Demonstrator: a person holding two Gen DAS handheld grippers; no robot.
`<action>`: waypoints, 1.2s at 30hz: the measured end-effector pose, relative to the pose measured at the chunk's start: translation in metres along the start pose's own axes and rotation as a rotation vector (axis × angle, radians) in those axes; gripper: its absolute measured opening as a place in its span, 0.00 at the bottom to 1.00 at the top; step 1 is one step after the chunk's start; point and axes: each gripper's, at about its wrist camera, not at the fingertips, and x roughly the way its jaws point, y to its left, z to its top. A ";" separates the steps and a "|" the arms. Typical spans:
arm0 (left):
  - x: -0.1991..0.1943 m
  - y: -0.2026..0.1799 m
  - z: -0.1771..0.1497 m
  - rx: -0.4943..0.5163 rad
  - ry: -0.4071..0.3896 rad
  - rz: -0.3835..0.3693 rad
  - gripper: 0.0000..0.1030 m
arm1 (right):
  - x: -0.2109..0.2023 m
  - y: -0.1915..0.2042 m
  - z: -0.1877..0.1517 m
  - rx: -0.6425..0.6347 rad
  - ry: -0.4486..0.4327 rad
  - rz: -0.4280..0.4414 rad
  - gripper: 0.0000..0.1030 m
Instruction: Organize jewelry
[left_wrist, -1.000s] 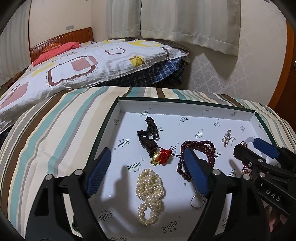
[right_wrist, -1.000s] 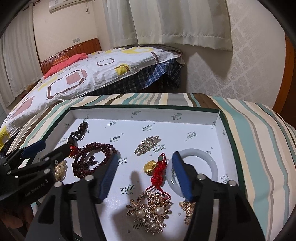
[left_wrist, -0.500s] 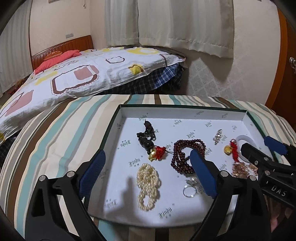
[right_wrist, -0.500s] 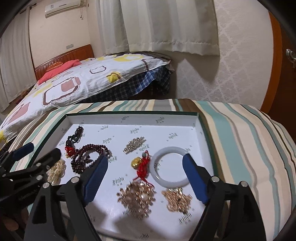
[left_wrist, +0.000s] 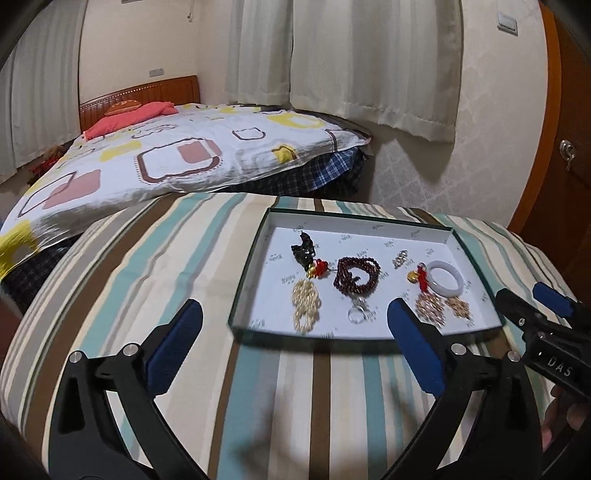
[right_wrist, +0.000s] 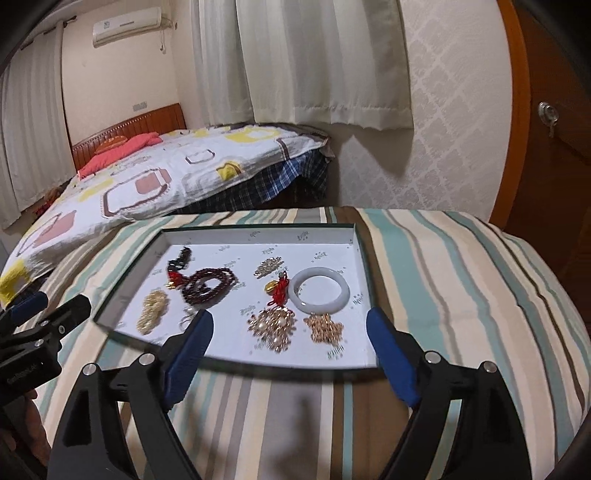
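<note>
A shallow white-lined box lid (left_wrist: 436, 236) with a dark green rim lies on the striped cloth (left_wrist: 147, 266), and all the jewelry rests inside it; in the left wrist view the left gripper (left_wrist: 295, 341) hangs over the cloth short of the lid's near rim, its blue pads spread wide with nothing between them, the jaws having just been opening; the right gripper (right_wrist: 290, 350) hovers likewise at the lid's near edge in its own view, pads wide apart and empty, also lately opening; each tool shows in the other's camera, the right one at about 4 o'clock in the left view, the left one at about 8 o'clock in the right view. Taking the lid as a clock face seen from the right wrist: the pale jade bangle (right_wrist: 320, 291) lies toward 3 o'clock; just beside it at centre sits a gold charm on red knotted cord (right_wrist: 277, 288); a small rhinestone brooch (right_wrist: 268, 266) lies near 12; the dark red bead bracelet (right_wrist: 209, 285) is toward 9, with a black beaded piece (right_wrist: 181, 258) near 10 o'clock; a pearl strand (right_wrist: 153, 308) lies at 8; two gold filigree brooches (right_wrist: 275, 326) (right_wrist: 324, 326) sit at 6 and 5, the latter touching the bangle's near edge; a silver ring (left_wrist: 356, 315) lies below the red beads in the left view; behind stand a bed with a patterned quilt (right_wrist: 147, 177) and cream curtains (right_wrist: 295, 59).
</note>
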 end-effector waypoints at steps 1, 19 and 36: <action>-0.009 0.001 -0.001 -0.004 -0.002 -0.002 0.95 | -0.010 0.001 -0.001 -0.002 -0.010 0.003 0.80; -0.148 0.007 -0.018 0.022 -0.130 0.060 0.96 | -0.135 0.016 -0.014 -0.029 -0.155 0.000 0.82; -0.202 0.009 -0.026 0.003 -0.186 0.027 0.96 | -0.192 0.023 -0.026 -0.032 -0.245 0.001 0.82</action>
